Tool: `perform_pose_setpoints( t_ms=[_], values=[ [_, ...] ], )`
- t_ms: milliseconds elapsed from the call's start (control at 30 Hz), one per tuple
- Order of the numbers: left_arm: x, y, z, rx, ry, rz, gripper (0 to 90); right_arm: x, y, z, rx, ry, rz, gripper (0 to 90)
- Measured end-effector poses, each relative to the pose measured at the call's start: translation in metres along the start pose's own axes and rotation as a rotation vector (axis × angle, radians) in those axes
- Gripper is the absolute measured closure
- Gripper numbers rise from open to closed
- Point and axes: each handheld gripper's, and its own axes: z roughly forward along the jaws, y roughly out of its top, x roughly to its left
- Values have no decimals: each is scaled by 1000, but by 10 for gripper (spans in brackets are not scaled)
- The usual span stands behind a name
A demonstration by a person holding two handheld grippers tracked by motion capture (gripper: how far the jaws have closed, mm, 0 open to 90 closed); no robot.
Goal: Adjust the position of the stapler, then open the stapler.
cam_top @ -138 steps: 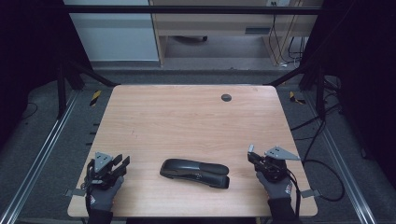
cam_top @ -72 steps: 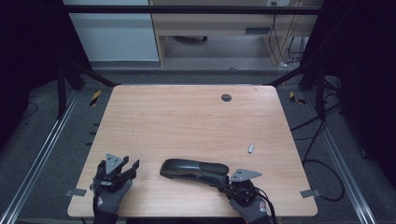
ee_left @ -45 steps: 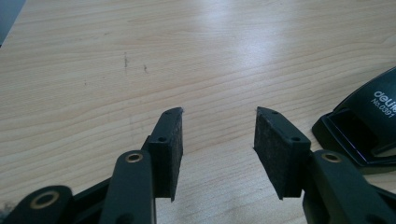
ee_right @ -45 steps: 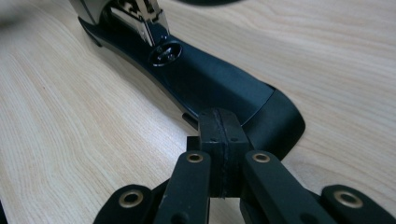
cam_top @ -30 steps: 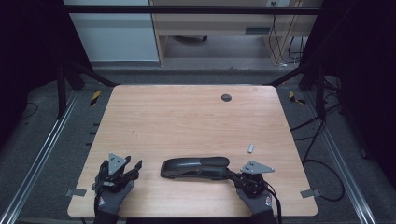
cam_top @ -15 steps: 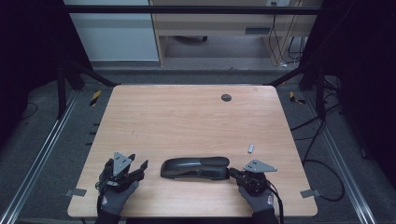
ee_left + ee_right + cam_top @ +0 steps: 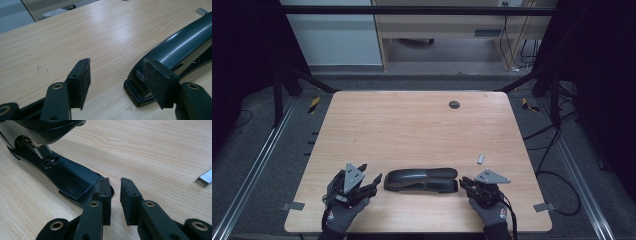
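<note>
— Since the earlier frames, your left gripper (image 7: 371,181) has slid in toward the black stapler (image 7: 422,179); its jaws have just been opening, nothing between them.

— And your right gripper (image 7: 463,183)?

— Its jaws have just been opening too: parted a little, empty, just off the stapler's nose end.

— Where's the stapler?

— Flat on the table (image 7: 412,130) near your edge, between both grippers. The staple strip (image 7: 480,159) lies apart, at your right.

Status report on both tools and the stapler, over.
Left tool open, jaws just widened, nothing between. Right tool open, jaws just parted, off the stapler. Stapler flat on the table. Staple strip lies apart, no obstruction.
</note>
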Motion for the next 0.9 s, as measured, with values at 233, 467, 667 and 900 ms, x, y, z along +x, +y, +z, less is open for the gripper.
perform_pose_setpoints(
  t_ms=[233,467,667,900],
  values=[
    [-13,11,-5,-10,-21,44,356,-1,0,0,1,-6,-1,772],
    [-22,17,-6,-14,-38,75,349,-1,0,0,4,-9,3,773],
    [-26,23,-10,-21,-47,103,345,-3,0,-1,5,-8,-3,774],
    [-33,29,-16,-20,-66,133,344,-4,0,-1,9,-8,-3,774]
  ],
)
